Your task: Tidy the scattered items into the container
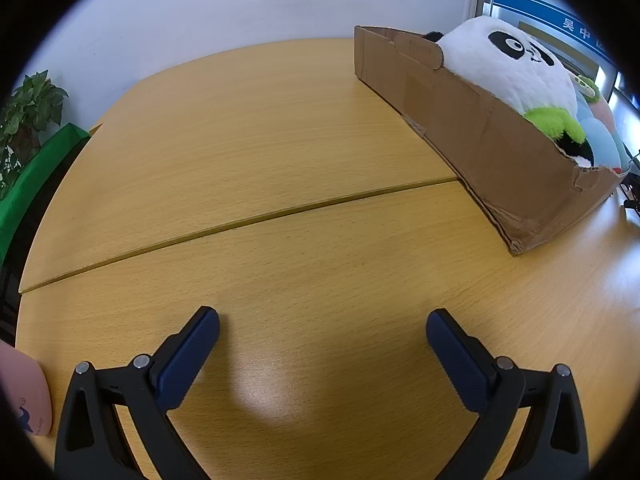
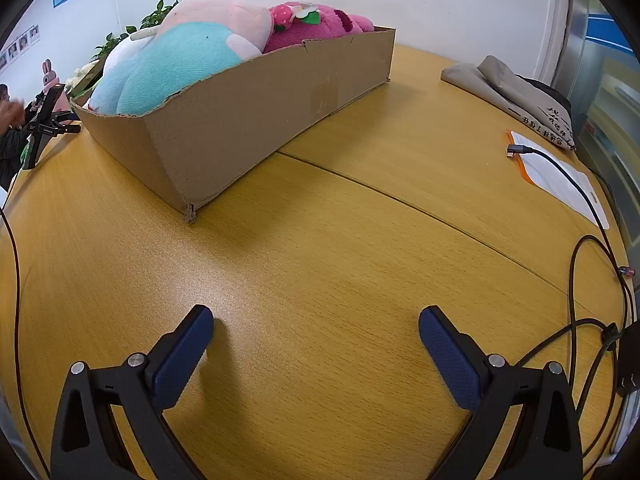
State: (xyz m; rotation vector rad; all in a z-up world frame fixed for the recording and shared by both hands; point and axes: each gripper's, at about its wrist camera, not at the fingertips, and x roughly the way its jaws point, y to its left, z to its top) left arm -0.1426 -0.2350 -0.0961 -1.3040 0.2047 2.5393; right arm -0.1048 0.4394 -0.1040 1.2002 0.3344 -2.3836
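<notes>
A cardboard box (image 1: 480,136) stands on the wooden table (image 1: 256,152) at the right in the left wrist view, holding a panda plush (image 1: 508,68). In the right wrist view the box (image 2: 240,112) is ahead to the left, filled with a pink and blue rabbit plush (image 2: 180,56) and a magenta strawberry plush (image 2: 316,24). My left gripper (image 1: 322,324) is open and empty low over the table. My right gripper (image 2: 316,322) is open and empty, also low over the table. A pink item (image 1: 24,392) lies at the far left edge beside the left gripper.
A grey bag (image 2: 516,96), a white and orange packet (image 2: 560,172) and black cables (image 2: 588,264) lie at the right. A black stand (image 2: 44,120) sits left of the box. A potted plant (image 1: 28,116) and green cloth (image 1: 36,176) are beyond the table's left edge.
</notes>
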